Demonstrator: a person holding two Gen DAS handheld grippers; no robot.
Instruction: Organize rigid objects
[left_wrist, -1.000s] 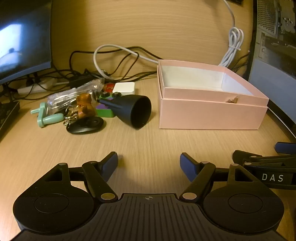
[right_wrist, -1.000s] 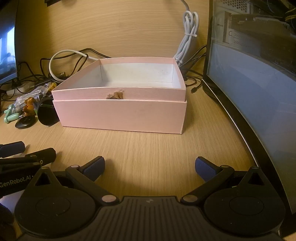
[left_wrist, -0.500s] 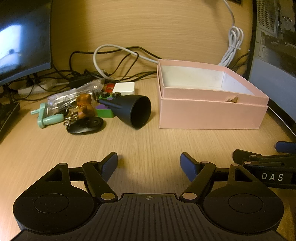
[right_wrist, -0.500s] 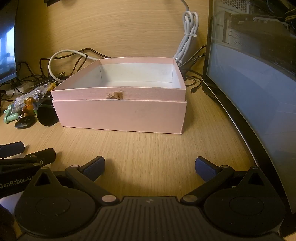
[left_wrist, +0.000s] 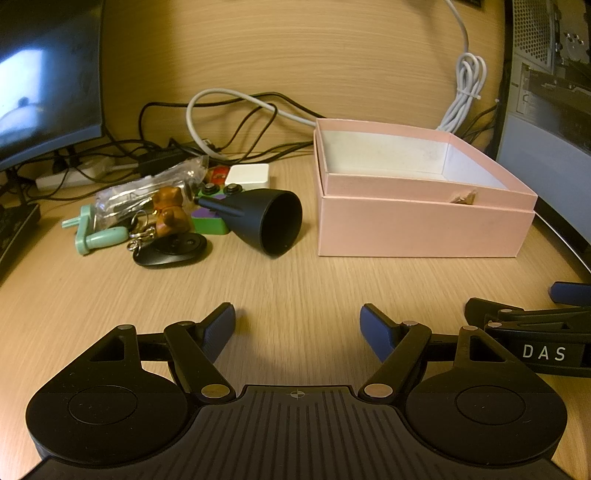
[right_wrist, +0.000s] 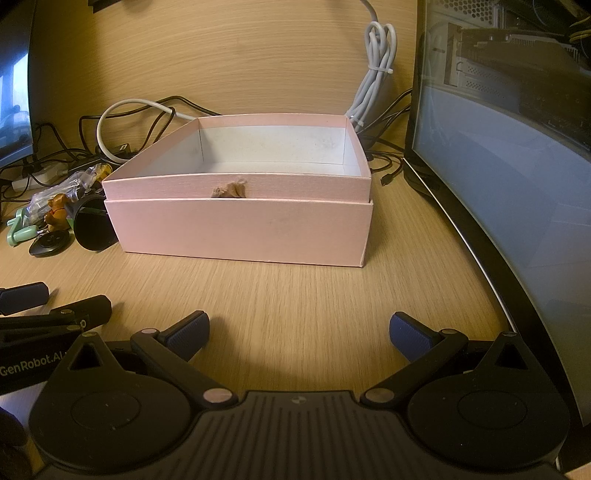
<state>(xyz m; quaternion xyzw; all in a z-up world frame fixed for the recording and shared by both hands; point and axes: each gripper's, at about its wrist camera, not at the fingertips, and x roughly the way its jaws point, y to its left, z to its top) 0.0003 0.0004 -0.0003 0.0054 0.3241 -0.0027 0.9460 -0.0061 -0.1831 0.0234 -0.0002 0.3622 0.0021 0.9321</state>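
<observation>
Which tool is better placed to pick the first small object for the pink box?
Probably the left tool: it is open and faces the black cone and the pile beside it. The right tool, also open, faces the pink box, with the pile far to its left.

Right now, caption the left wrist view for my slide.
Open left gripper faces clutter beside an empty pink box.

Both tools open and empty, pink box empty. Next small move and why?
Probably ease the open left tool forward toward the black plastic cone: it lies nearest in the pile, wide mouth facing the tool, beside the open pink cardboard box, whose visible interior looks empty.
</observation>
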